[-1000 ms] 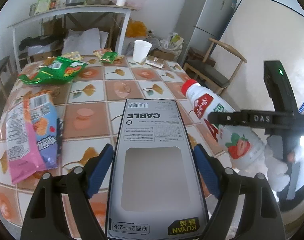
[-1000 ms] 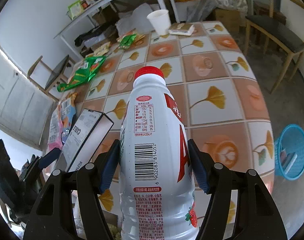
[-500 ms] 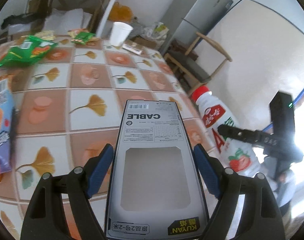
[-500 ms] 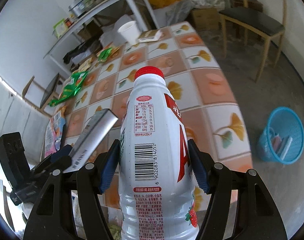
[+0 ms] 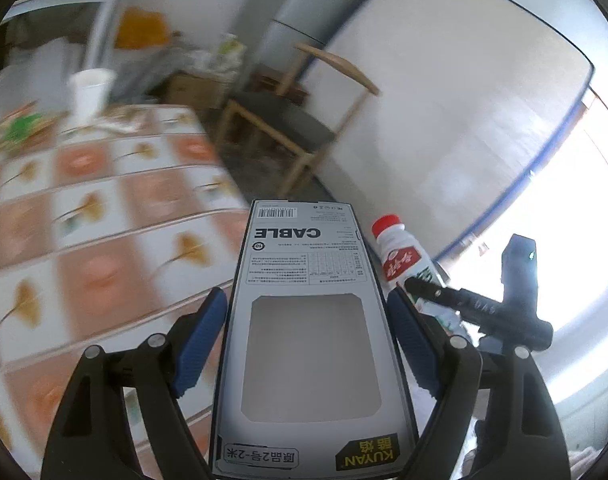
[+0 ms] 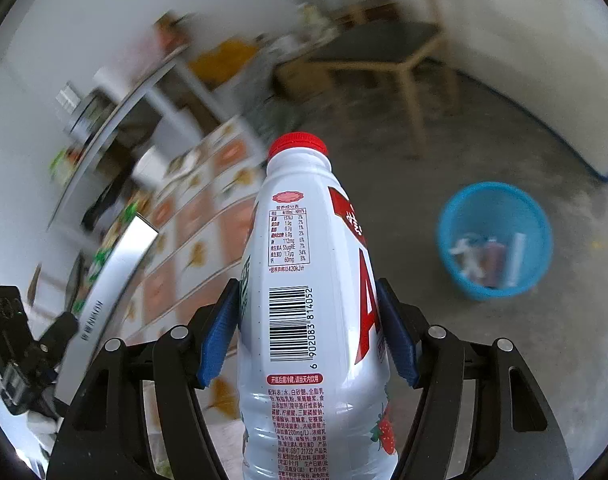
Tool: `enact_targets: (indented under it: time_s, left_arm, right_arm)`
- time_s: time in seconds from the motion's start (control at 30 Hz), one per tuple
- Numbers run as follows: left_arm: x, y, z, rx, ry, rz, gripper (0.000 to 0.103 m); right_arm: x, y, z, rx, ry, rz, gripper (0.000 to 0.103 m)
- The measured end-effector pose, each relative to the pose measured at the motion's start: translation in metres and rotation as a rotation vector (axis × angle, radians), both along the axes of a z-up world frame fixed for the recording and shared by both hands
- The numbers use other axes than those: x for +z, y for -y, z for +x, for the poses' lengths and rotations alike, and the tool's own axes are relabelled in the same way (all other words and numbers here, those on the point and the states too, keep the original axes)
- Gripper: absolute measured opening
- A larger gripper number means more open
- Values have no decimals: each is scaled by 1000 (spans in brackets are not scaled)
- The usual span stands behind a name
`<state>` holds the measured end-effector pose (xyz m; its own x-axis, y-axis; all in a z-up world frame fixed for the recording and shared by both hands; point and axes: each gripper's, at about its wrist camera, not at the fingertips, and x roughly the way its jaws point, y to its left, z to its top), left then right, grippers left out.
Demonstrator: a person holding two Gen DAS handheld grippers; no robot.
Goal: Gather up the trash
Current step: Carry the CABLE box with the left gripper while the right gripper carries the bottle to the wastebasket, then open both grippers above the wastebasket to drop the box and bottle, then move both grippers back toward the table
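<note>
Left wrist view: left gripper is clamping the flat grey cardboard cable box, heading off the tiled table edge.

Right wrist view: right gripper is gripping the white red-capped plastic drink bottle; blue plastic bin is sitting on the floor, far right. Transport step; next, I'd judge, centring over the bin, then releasing.

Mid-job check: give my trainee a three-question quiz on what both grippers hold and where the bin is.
1. True or false: the left gripper holds a cable box.
2. What colour is the cap of the bottle in the right gripper?
3. The blue bin stands: A) on the table B) on the floor C) on the chair.

Key: 1 true; 2 red; 3 B.
</note>
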<state>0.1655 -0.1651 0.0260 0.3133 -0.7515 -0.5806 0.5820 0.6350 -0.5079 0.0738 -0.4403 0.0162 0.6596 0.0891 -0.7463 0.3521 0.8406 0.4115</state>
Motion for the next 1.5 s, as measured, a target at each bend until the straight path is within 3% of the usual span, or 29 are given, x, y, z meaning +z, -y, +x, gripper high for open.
enact_targets:
  time_s: [0.2,0.43,0.63,0.77,0.83,0.9,1.03,1.37,1.5]
  left_arm:
    - [0,110,20,-154,-26,9,80]
    - [-46,241,31,-287,-122,109,80]
    - [-92,319,50,-273,-159,212,80]
    - [-101,366,59,-227,-56,265,80]
    - [-109,377,64,-212,-74,247,80]
    - [-116,381,65,-211,-98,224,81]
    - [-113,381,58,-250,-28,219,84]
    - [-89,369,54,-266,0,158,84]
    - [-65,342,42,-271,42,120,84]
  right_arm:
    - [-24,72,-38,-180,-35,-7,63]
    - [-89,132,-45,-287,-136,89,63]
    - [-136,179,-20,-345,-153,184,63]
    - [-160,204,-5,-395,-119,171,64]
    - [-174,217,2,-428,-95,136,72]
    - [-184,222,3,-457,-98,112,73]
    - [-206,232,-5,-498,-116,146,73]
    - [-194,220,-46,-525,-84,138,73]
    - [-184,214,-63,-527,-67,116,73]
